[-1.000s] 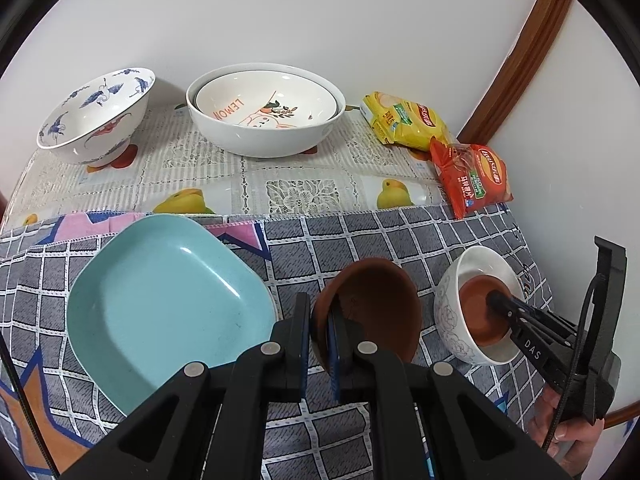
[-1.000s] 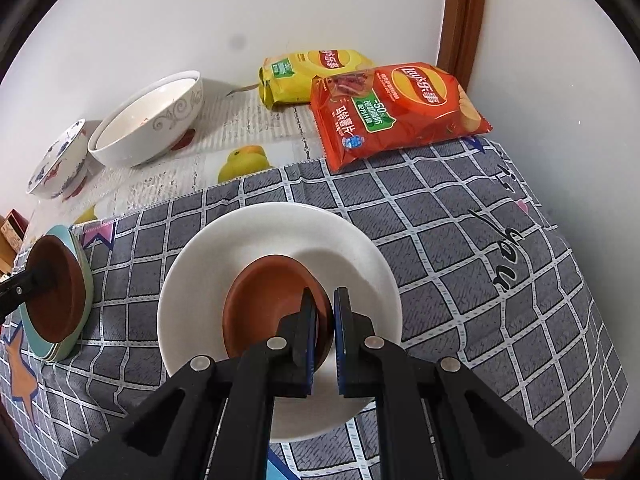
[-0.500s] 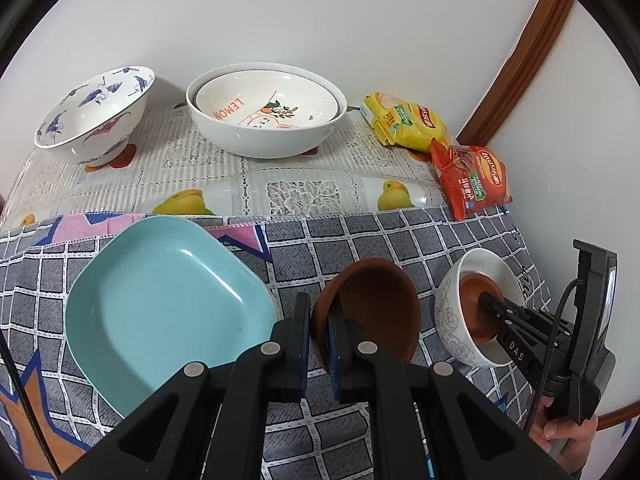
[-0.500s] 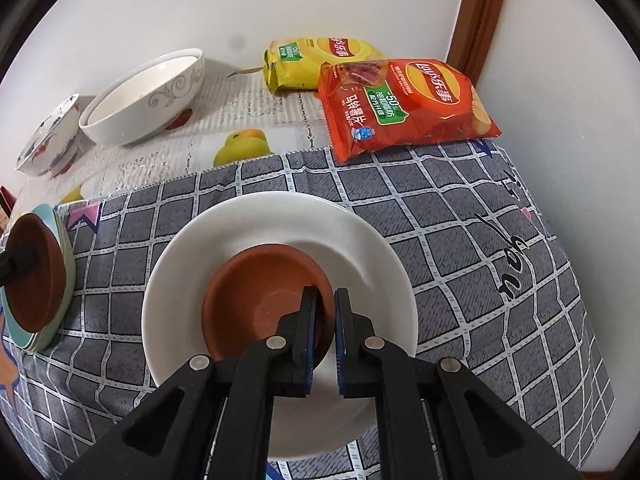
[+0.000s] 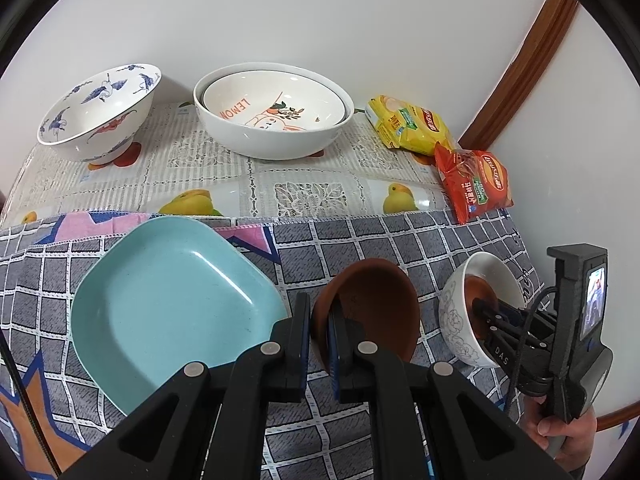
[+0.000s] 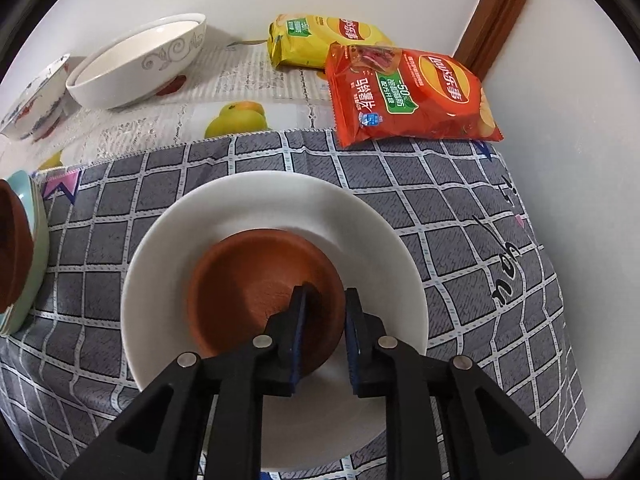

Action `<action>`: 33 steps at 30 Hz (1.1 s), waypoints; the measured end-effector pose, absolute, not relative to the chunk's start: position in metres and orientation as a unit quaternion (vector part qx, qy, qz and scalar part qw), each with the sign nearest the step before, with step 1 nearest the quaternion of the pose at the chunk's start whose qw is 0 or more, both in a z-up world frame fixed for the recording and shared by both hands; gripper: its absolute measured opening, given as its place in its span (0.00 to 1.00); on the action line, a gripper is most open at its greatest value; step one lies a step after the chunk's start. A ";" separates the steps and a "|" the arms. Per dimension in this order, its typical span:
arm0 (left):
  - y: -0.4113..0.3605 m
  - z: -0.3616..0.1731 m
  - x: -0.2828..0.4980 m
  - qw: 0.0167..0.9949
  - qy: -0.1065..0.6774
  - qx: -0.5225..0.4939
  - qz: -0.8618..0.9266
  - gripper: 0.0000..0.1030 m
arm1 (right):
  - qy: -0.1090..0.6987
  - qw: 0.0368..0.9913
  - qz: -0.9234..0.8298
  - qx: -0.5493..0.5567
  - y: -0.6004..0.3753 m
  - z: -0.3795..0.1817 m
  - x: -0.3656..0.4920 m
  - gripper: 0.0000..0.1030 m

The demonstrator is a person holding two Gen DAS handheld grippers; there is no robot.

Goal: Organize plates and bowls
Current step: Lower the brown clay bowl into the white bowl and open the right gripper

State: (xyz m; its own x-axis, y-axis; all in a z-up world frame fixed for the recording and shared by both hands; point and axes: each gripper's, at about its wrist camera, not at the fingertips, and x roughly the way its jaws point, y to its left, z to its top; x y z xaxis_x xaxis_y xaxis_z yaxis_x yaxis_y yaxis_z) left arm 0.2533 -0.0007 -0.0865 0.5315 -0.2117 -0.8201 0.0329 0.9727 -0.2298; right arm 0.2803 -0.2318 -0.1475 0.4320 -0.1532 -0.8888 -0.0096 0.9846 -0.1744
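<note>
My left gripper (image 5: 319, 314) is shut on the rim of a brown clay dish (image 5: 374, 306) and holds it tilted, just right of a light blue square plate (image 5: 168, 300). My right gripper (image 6: 324, 308) has its jaws parted around the rim of a second brown dish (image 6: 256, 296), which lies inside a white bowl (image 6: 360, 216). In the left wrist view that white bowl (image 5: 454, 312) has a floral outline outside, and the right gripper (image 5: 486, 314) reaches into it.
At the back stand a blue-and-white crane bowl (image 5: 96, 112) and a large white bowl (image 5: 272, 136) with a lemon-print bowl (image 5: 276, 100) nested in it. A yellow chip bag (image 6: 328, 40) and a red chip bag (image 6: 408, 96) lie near the wall corner.
My right gripper's jaws have opened from shut on the brown dish, letting it rest in the white bowl. The left gripper and its dish have barely moved.
</note>
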 end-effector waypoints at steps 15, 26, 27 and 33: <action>-0.002 -0.082 0.247 0.870 0.479 -0.089 -0.074 0.08 | 0.523 0.849 -0.026 -0.070 -0.232 -0.139 0.275 0.26; -0.030 -0.065 0.238 0.875 0.470 -0.072 -0.088 0.08 | 0.492 0.869 -0.008 -0.049 -0.244 -0.110 0.250 0.29; -0.034 -0.063 0.237 0.875 0.470 -0.071 -0.090 0.08 | 0.486 0.873 -0.005 -0.044 -0.246 -0.105 0.245 0.29; -0.062 -0.061 0.235 0.875 0.468 -0.064 -0.107 0.08 | 0.443 0.897 -0.001 -0.005 -0.272 -0.070 0.218 0.37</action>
State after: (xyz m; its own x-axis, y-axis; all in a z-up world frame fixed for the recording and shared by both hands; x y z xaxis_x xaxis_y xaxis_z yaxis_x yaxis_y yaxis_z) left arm 0.2348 -0.0623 -0.0611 0.5391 -0.2471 -0.8052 0.1270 0.9689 -0.2123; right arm 0.2178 -0.2716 -0.0700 0.6078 -0.0052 -0.7940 -0.0033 1.0000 -0.0092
